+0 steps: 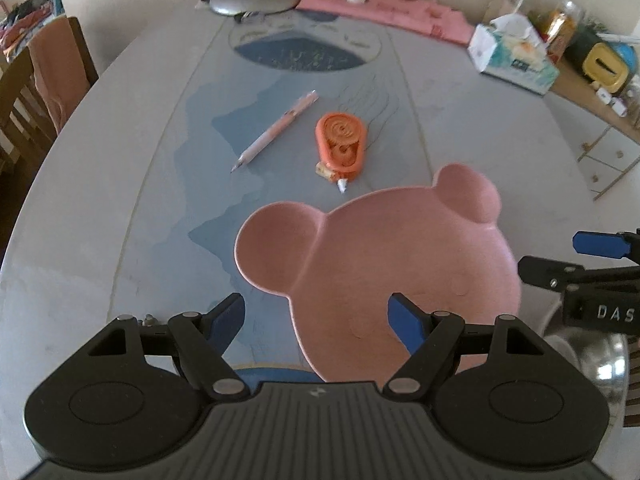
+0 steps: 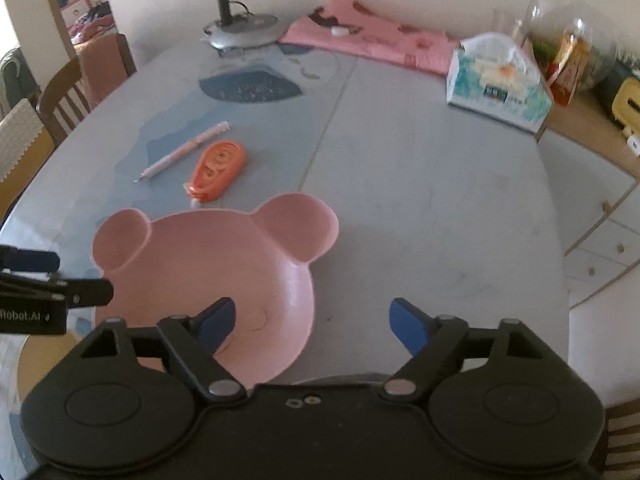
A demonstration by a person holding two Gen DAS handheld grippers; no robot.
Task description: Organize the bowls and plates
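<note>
Left gripper [image 1: 316,316]: jaws spread, empty, over the plate's near left edge.
Right gripper [image 2: 312,320]: jaws spread, empty, its left finger above the plate.
Plate [image 1: 400,264]: pink, bear-shaped, flat on the table [image 1: 120,200].
Steel bowl [image 1: 600,364]: right of the plate.
Tape dispenser [image 1: 341,142]: orange, just beyond the plate.
Pen [image 1: 276,130]: left of the dispenser.
Tissue box [image 2: 500,84]: far right.

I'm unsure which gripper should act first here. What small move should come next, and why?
Probably ease the left gripper forward and close on the pink plate's near rim. Both grippers are open and hold nothing; that rim already lies between the left fingers, while the right gripper mostly faces bare table.
</note>
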